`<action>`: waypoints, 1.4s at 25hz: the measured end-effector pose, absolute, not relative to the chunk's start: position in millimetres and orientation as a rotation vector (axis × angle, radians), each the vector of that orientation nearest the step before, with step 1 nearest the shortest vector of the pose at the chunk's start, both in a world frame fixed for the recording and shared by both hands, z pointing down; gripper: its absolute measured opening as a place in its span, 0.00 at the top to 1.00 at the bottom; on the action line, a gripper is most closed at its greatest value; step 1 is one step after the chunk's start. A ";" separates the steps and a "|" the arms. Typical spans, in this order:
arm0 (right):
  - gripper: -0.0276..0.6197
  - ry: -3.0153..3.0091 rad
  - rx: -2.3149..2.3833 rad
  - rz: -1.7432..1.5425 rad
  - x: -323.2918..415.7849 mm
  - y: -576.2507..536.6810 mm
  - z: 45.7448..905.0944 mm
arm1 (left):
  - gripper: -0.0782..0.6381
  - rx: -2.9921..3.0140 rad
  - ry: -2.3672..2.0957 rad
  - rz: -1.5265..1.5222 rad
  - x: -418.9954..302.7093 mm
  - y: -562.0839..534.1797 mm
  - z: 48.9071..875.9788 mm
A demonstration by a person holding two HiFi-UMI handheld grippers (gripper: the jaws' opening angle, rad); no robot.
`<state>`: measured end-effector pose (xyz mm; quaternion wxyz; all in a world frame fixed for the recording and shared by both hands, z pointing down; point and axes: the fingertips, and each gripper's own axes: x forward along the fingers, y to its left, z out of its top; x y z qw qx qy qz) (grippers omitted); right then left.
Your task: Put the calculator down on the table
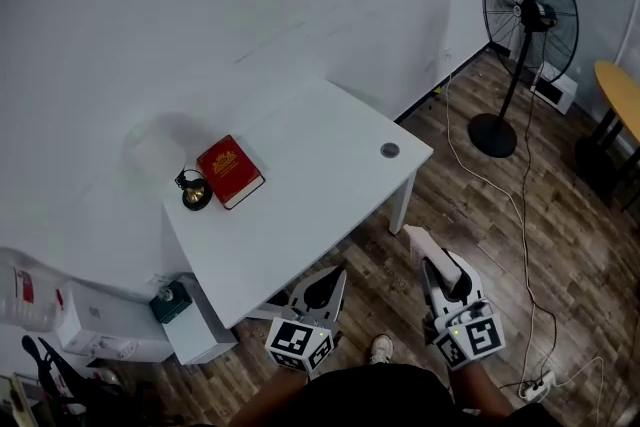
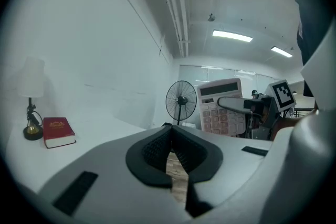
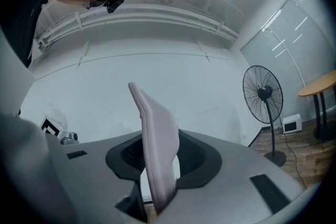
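In the head view the pale pink calculator (image 1: 424, 245) stands on edge in my right gripper (image 1: 443, 273), over the wooden floor off the near right side of the white table (image 1: 300, 185). The right gripper view has it edge-on (image 3: 156, 152), with the pads shut on its lower part. From the left gripper view I see its keys and display (image 2: 221, 107). My left gripper (image 1: 328, 277) hovers just off the table's near edge, and its jaws (image 2: 170, 132) are shut on nothing.
A red book (image 1: 230, 171) and a small lamp (image 1: 193, 191) sit at the table's left end, and a cable grommet (image 1: 390, 150) near its right corner. A standing fan (image 1: 528, 25) with its cord, a power strip (image 1: 536, 383) and a yellow table (image 1: 622, 95) lie to the right.
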<state>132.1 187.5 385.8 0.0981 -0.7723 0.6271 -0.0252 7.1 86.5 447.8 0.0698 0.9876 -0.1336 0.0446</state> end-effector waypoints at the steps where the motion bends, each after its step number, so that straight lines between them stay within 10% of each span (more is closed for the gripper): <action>1: 0.73 1.861 -2.271 -0.077 137.2 184.0 384.0 | 0.86 2.965 -0.420 0.137 11.1 83.9 448.0; 35: 0.73 2.049 -2.134 -0.098 180.6 6.2 380.9 | 0.86 2.866 -0.573 0.054 69.5 -59.6 437.5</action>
